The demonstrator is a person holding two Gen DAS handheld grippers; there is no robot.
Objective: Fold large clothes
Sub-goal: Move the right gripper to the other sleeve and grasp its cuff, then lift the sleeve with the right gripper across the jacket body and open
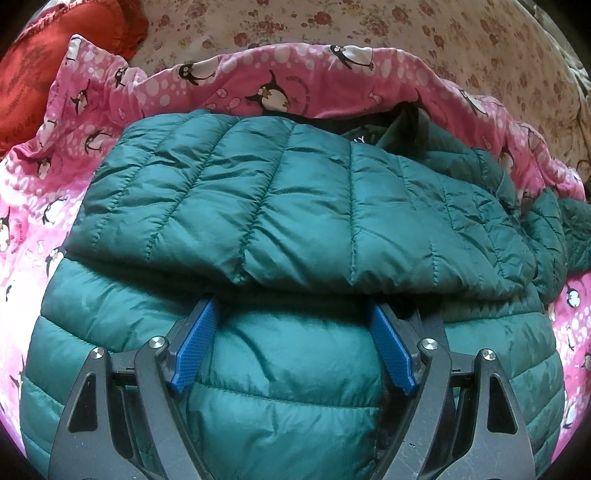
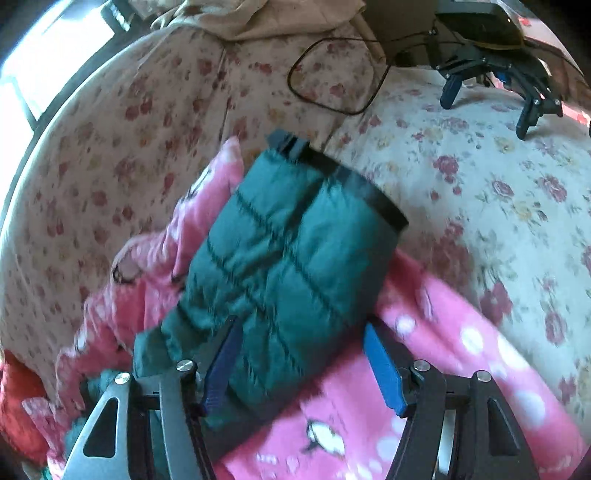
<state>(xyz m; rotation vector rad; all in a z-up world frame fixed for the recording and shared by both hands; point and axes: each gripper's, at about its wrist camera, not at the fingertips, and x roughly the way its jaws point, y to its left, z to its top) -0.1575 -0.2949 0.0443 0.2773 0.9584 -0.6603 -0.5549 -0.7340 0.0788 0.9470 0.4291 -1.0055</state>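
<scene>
A teal quilted puffer jacket (image 1: 295, 206) lies on a pink penguin-print blanket (image 1: 110, 110), with one sleeve folded across its body. My left gripper (image 1: 291, 306) is open just above the jacket's body, its blue pads (image 1: 195, 343) spread either side of a puffed panel below the folded sleeve's edge. In the right wrist view the jacket's other sleeve (image 2: 280, 266), with a black cuff (image 2: 354, 184), stretches out over the blanket. My right gripper (image 2: 299, 332) is open over that sleeve, with the sleeve between its jaws.
The blanket (image 2: 406, 369) lies on a floral bedsheet (image 1: 369, 29). A red garment (image 1: 55, 55) lies at the far left. In the right wrist view a black cable loop (image 2: 332, 74) and a spare gripper device (image 2: 498, 74) rest on the bed.
</scene>
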